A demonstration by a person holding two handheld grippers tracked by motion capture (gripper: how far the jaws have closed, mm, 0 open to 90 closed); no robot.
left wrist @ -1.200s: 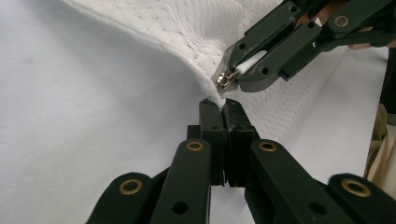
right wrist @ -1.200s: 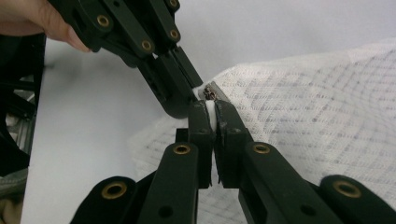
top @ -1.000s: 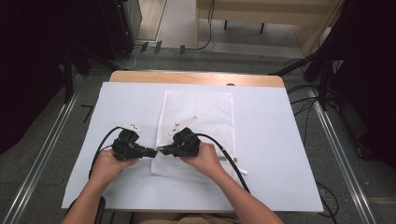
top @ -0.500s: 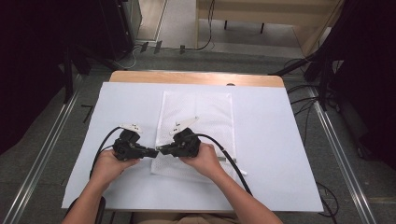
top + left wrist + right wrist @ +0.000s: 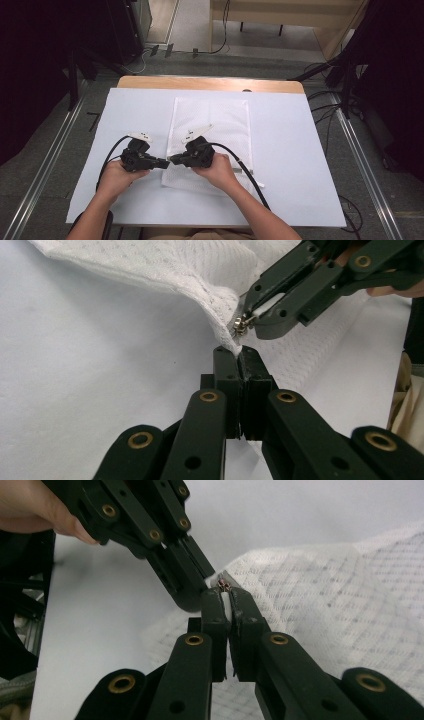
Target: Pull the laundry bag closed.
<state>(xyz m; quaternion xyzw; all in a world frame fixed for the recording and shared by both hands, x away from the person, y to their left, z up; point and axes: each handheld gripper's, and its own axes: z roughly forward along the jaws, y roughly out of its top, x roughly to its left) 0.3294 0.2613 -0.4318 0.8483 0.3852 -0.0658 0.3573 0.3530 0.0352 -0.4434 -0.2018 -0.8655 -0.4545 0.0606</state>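
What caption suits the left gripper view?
Left gripper pinches the mesh bag corner while the right gripper clamps its zipper pull.

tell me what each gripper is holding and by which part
Both hold the white mesh bag at its near left corner: left gripper pinches the fabric corner, right gripper the zipper pull.

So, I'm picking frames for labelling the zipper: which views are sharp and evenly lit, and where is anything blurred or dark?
High view: even light on the white table cover, surroundings dark, zipper too small to see. Left gripper view: mesh laundry bag sharp, zipper pull crisp, nearest links soft. Right gripper view: zipper pull slightly soft, left edge in shadow.
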